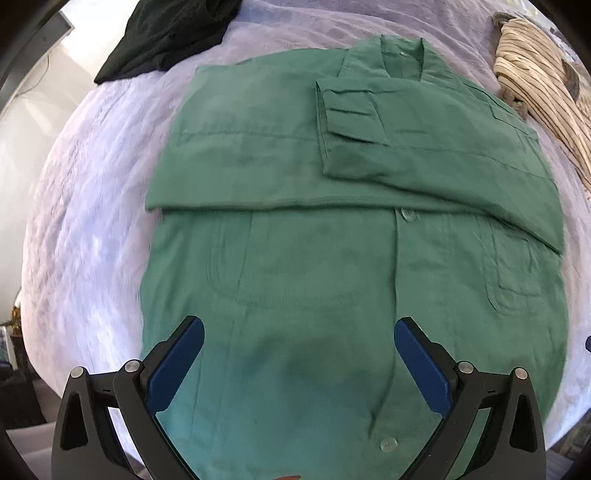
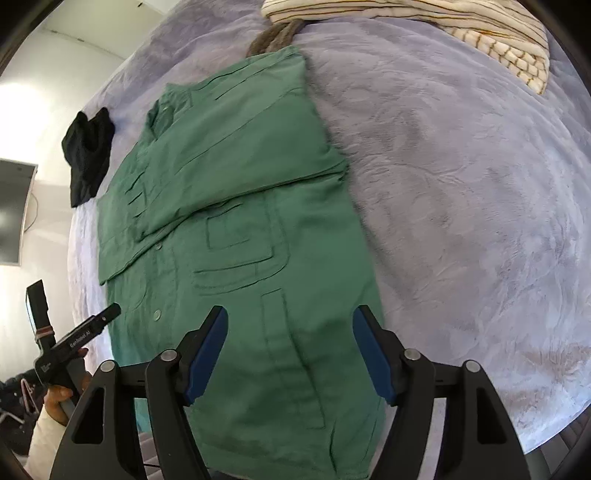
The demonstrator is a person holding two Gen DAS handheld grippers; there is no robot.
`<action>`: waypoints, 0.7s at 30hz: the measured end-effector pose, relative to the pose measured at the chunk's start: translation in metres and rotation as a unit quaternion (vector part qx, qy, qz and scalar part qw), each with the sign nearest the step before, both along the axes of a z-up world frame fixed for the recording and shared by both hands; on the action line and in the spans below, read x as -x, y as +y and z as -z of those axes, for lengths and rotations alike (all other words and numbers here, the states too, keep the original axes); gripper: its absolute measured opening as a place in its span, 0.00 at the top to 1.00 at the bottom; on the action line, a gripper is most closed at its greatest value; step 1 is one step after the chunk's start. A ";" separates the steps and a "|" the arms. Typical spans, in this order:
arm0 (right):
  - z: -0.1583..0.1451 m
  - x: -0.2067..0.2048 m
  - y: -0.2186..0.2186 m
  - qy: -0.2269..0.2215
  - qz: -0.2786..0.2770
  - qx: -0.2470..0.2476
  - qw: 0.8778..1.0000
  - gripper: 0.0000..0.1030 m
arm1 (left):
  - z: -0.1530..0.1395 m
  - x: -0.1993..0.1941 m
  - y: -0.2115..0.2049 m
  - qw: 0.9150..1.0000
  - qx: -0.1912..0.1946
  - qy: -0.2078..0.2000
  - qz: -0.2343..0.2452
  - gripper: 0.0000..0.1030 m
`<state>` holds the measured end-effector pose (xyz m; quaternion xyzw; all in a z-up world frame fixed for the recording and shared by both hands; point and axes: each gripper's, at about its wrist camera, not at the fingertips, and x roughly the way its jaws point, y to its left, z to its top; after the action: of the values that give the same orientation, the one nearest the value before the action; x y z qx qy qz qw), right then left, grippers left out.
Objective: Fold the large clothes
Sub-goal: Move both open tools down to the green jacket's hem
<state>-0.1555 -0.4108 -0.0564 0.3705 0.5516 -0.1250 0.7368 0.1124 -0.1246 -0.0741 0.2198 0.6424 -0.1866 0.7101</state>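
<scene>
A large green button-up shirt (image 1: 314,266) lies flat on a pale lilac bedspread (image 1: 92,221), its sides and both sleeves folded in across the chest, collar at the far end. It also shows in the right wrist view (image 2: 240,258). My left gripper (image 1: 299,332) is open and empty, hovering over the shirt's near hem by the button placket. My right gripper (image 2: 290,321) is open and empty above the shirt's near right part. The left hand-held gripper (image 2: 74,339) shows at the left edge of the right wrist view.
A black garment (image 1: 166,33) lies at the far left of the bed, also in the right wrist view (image 2: 90,155). A cream striped garment (image 1: 543,85) lies at the far right (image 2: 424,22). The bedspread (image 2: 461,221) stretches wide to the shirt's right. A dark screen (image 2: 14,210) hangs on the left wall.
</scene>
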 end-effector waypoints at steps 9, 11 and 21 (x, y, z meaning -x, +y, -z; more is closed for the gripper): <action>-0.016 0.002 0.018 0.002 -0.027 -0.011 1.000 0.00 | -0.017 0.041 0.013 0.999 0.002 0.036 -0.003 0.00; -0.019 0.002 0.020 -0.006 -0.033 -0.010 0.999 0.00 | -0.019 0.047 0.019 0.999 0.000 0.039 -0.010 0.00; -0.012 0.015 0.038 0.008 -0.052 -0.045 0.998 0.00 | -0.017 0.072 0.045 0.996 -0.015 0.079 -0.023 0.00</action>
<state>-0.1706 -0.3726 -0.0448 0.3730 0.5810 -0.0643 0.7206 0.0402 -0.0793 -0.0569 0.1999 0.7041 -0.1774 0.6578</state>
